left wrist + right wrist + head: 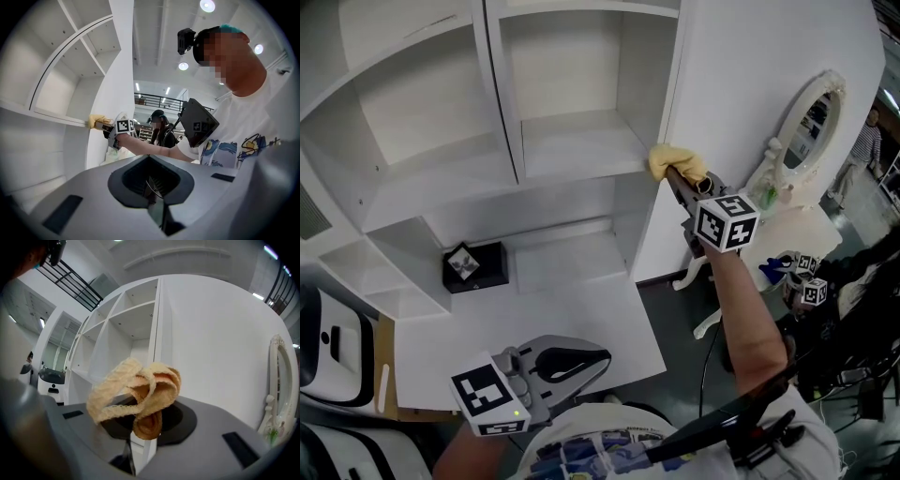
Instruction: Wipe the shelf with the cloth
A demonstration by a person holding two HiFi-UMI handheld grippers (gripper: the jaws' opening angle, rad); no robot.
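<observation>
A crumpled yellow cloth (678,161) is pinched in my right gripper (672,174), which is shut on it at the front right corner of the white shelf (577,142). In the right gripper view the cloth (140,390) bunches over the jaws, with the shelf unit (131,333) right behind it. The left gripper view shows the same cloth (99,122) against the shelf edge. My left gripper (598,357) hangs low by the person's body, far from the shelf, its jaws together on nothing (154,201).
A black box (474,266) with a picture on it sits on the low shelf. Right of the unit stand a white oval mirror (811,122) and a white table (797,230). Another person (159,129) stands behind, and a white machine (333,347) is at the left.
</observation>
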